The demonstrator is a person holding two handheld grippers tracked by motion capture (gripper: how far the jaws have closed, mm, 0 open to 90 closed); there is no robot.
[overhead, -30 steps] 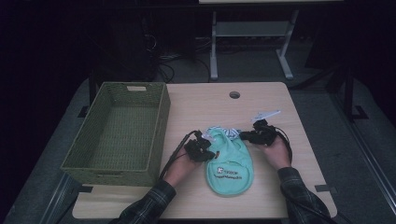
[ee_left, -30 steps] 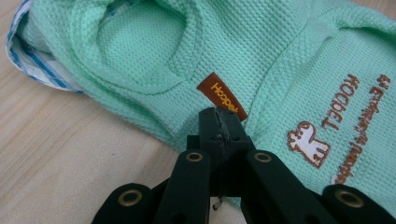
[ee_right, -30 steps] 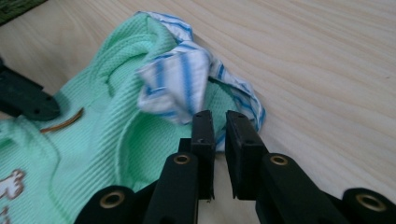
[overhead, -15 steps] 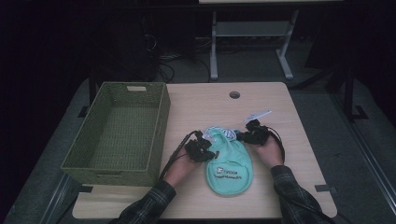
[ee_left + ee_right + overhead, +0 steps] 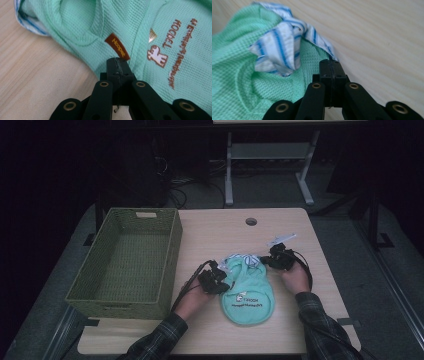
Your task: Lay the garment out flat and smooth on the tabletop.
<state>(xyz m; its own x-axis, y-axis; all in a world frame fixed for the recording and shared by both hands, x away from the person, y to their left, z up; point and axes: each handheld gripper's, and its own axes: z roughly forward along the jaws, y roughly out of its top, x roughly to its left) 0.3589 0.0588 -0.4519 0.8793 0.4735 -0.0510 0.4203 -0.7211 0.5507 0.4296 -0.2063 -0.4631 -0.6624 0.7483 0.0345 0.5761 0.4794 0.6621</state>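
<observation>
Both sets of fingers are clamped right down here: the left gripper (image 5: 216, 281) has its fingers (image 5: 117, 68) pinched together at the edge of the mint green garment (image 5: 248, 291), just under a little brown label (image 5: 118, 47), and it looks like a thin bit of the waffle fabric is caught in them. The right gripper (image 5: 278, 258) has just finished closing, and its fingers (image 5: 331, 68) are pressed together at the other edge of the same garment, right beside the blue-and-white striped lining (image 5: 279, 50) that's bunched up at the opening. So the garment is pinned at both sides near its top end, lying flat on the tabletop (image 5: 235, 232), roughly in the middle of the near half, with some printed lettering and a small giraffe logo (image 5: 157, 55) on its front. The person's forearms in plaid sleeves (image 5: 160, 342) come in from the bottom edge, one on each side of the garment. Left of all that sits a green woven basket (image 5: 129, 262), rectangular, taking up the whole left side of the tabletop. The tabletop itself is light wood grain with a round cable hole (image 5: 251, 221) near the far edge. Beyond it the room is really dark: grey carpet-ish floor (image 5: 345, 235), a tangle of cables (image 5: 187, 190) and the white metal legs of another desk (image 5: 270, 167) at the back.
</observation>
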